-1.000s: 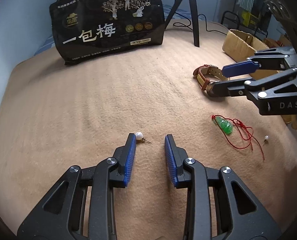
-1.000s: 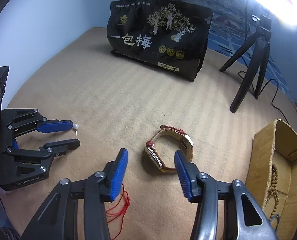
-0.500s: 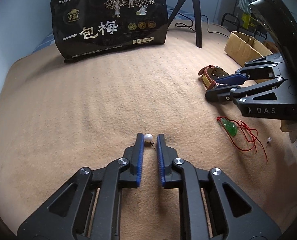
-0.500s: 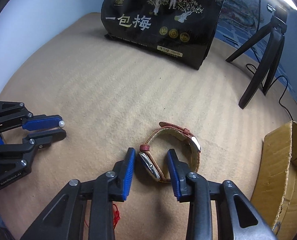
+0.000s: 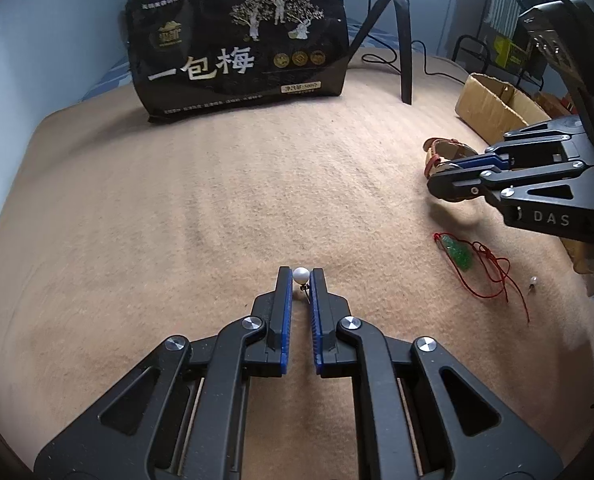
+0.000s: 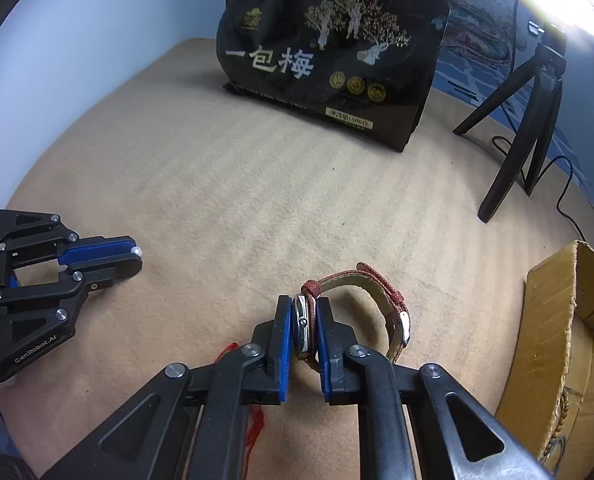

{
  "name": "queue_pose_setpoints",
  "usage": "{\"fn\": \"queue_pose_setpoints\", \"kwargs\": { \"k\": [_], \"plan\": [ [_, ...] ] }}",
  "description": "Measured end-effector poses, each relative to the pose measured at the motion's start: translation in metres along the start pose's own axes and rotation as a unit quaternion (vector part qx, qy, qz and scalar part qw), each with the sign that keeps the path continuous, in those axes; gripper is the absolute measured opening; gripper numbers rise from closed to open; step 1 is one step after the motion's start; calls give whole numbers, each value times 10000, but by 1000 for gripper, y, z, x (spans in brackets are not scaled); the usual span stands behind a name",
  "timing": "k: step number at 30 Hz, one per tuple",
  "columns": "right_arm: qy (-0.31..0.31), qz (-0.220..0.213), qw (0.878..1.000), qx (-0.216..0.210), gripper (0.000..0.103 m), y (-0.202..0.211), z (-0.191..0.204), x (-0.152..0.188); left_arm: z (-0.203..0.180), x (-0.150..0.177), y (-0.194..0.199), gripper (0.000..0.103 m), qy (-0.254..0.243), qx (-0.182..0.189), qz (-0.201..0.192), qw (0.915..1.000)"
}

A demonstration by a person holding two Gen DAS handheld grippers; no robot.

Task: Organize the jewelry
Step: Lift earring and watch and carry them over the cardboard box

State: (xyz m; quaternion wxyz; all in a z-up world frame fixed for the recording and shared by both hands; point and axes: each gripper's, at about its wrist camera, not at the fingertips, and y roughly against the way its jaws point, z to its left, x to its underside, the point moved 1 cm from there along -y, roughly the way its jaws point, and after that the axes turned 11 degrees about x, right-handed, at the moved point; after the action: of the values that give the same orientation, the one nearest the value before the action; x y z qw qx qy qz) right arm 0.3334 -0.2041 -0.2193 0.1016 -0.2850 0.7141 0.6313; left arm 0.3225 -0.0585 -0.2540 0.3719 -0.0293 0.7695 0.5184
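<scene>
Left wrist view: left gripper point(image 5: 301, 274) was pinched on a pearl stud earring point(image 5: 300, 275) at its fingertips, on the tan blanket point(image 5: 177, 220); the post was mostly hidden. A green pendant on red cord point(image 5: 459, 254) lay right; a second small stud point(image 5: 532, 281) was hard to make out.

Right wrist view: right gripper point(image 6: 303, 310) was clamped on the wristwatch point(image 6: 303, 326) case, strap looping right. The cardboard box point(image 6: 553, 320) was cut off at the edge, with beads partly seen inside.

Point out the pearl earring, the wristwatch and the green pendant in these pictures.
pearl earring point(image 5: 300, 275), left wrist view, on the white pearl.
wristwatch point(image 6: 302, 326), right wrist view, on the case edge.
green pendant point(image 5: 459, 254), left wrist view, on the green stone.
</scene>
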Motion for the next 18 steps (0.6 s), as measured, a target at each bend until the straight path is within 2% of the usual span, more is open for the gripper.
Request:
{"fn": "queue_pose_setpoints", "kwargs": {
  "k": [9,18],
  "plan": [
    [-285,-258,9992,-131,9,27,-6,3,-1,2,24,7,184,-58,-294,9994],
    [-485,-605,9967,-232,9,69,-20,10,-19,-1,62,7,255,136,-631,9976]
  ]
}}
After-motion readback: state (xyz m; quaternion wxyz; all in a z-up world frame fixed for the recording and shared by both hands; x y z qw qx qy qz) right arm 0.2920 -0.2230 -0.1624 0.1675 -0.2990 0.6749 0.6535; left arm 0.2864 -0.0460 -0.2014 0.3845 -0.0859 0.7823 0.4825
